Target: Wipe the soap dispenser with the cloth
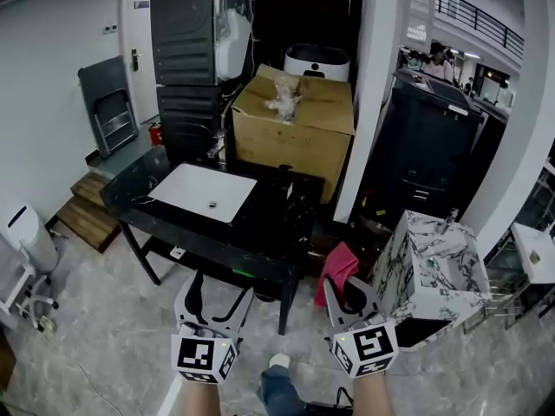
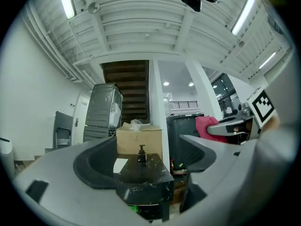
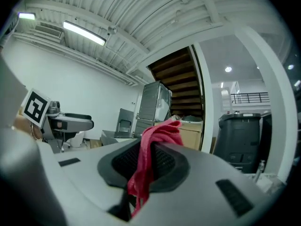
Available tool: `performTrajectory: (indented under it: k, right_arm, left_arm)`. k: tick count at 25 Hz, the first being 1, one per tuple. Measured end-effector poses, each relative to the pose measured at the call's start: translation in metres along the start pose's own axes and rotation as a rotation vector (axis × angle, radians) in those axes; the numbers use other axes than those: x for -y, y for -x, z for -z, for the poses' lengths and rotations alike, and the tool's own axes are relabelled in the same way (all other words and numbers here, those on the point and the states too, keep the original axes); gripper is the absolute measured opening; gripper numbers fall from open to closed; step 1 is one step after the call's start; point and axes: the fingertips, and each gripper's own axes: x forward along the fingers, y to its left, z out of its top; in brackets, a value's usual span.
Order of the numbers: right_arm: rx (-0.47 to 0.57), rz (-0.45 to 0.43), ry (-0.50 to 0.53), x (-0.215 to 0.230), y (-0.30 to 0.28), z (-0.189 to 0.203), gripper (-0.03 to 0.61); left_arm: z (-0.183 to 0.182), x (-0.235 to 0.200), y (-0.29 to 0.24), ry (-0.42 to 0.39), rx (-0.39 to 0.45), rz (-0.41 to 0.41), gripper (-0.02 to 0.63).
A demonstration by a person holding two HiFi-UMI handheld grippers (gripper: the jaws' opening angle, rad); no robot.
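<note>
Red cloth [image 3: 162, 132] sits clamped in our right gripper [image 1: 350, 296]; left gripper [image 1: 221, 291] gapes empty; soap dispenser [image 2: 141, 155] stands upright centre-frame between its jaws.

Cloth [image 3: 144, 159] red-pink; soap dispenser [image 2: 141, 157] black; counter [image 1: 264, 225] black, white-flecked; basin [image 1: 192, 191] white; cardboard box [image 1: 295, 137] brown
</note>
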Motion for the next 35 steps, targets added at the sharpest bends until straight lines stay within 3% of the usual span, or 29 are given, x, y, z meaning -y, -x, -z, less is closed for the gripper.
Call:
performTrajectory:
  k: [7, 15, 17, 18, 19, 24, 29, 35]
  right_arm:
    - [0.011, 0.014, -0.051, 0.060, -0.122, 0.013, 0.051]
    - [-0.008, 0.052, -0.095, 0.134, -0.228, 0.029, 0.051]
    - [-0.019, 0.055, -0.097, 0.144, -0.243, 0.034, 0.051]
    - [-0.027, 0.056, -0.096, 0.149, -0.249, 0.038, 0.051]
    - [-0.036, 0.058, -0.097, 0.152, -0.255, 0.042, 0.051]
    - [-0.081, 0.079, -0.112, 0.168, -0.276, 0.063, 0.051]
    - [-0.124, 0.121, -0.126, 0.182, -0.300, 0.081, 0.051]
    - [-0.161, 0.169, -0.096, 0.198, -0.327, 0.086, 0.051]
  left_arm:
    - [0.022, -0.038, -0.129, -0.019, -0.043, 0.031, 0.391]
    - [0.050, -0.060, -0.268, 0.133, -0.066, 0.114, 0.385]
    - [0.059, -0.064, -0.291, 0.179, -0.071, 0.121, 0.369]
    - [0.064, -0.065, -0.301, 0.190, -0.078, 0.118, 0.327]
    - [0.071, -0.066, -0.310, 0.192, -0.089, 0.118, 0.269]
    - [0.102, -0.059, -0.353, 0.166, -0.165, 0.184, 0.206]
    - [0.125, -0.056, -0.401, 0.165, -0.212, 0.281, 0.250]
    - [0.154, -0.055, -0.459, 0.136, -0.269, 0.389, 0.249]
